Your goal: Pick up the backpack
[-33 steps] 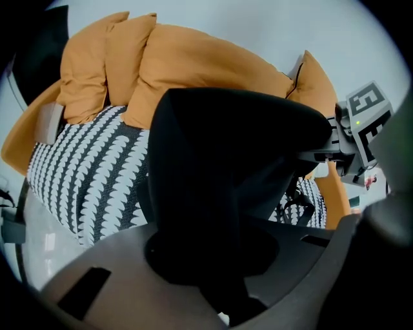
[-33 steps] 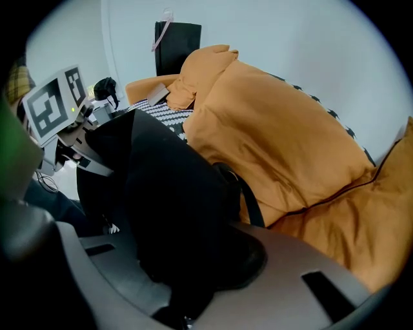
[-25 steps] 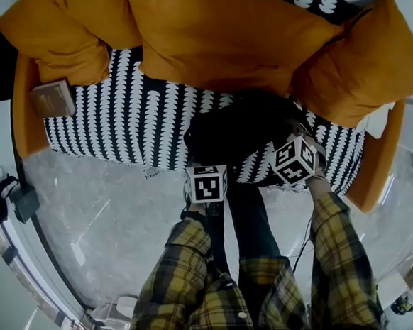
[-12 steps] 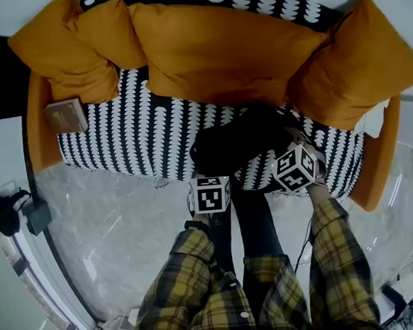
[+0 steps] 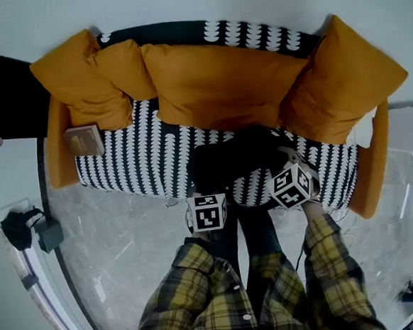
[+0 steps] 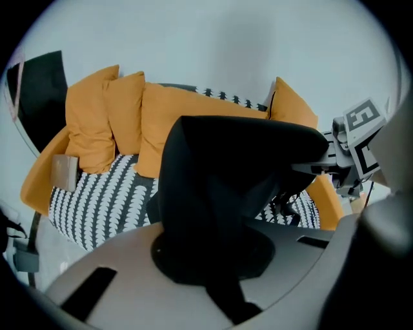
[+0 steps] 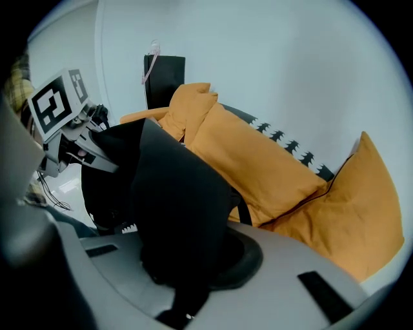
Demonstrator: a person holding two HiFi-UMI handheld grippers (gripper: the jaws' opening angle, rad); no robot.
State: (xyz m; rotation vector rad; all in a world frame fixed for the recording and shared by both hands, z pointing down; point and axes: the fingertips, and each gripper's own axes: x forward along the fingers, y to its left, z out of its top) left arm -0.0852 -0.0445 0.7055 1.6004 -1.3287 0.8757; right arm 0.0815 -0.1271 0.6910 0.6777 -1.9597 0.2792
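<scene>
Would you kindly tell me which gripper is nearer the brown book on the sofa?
Left. The left gripper, clamped on the backpack, is right of the book; the right gripper grips the backpack farther right.

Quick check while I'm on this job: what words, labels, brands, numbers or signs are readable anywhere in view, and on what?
No words or numbers can be read in any view.
Two white marker cubes: black square code patterns only, no letters.
Small tan book-like object on the black-and-white patterned sofa: cover print too small and blurred to read.
Black fabric backpack: no legible label.
</scene>
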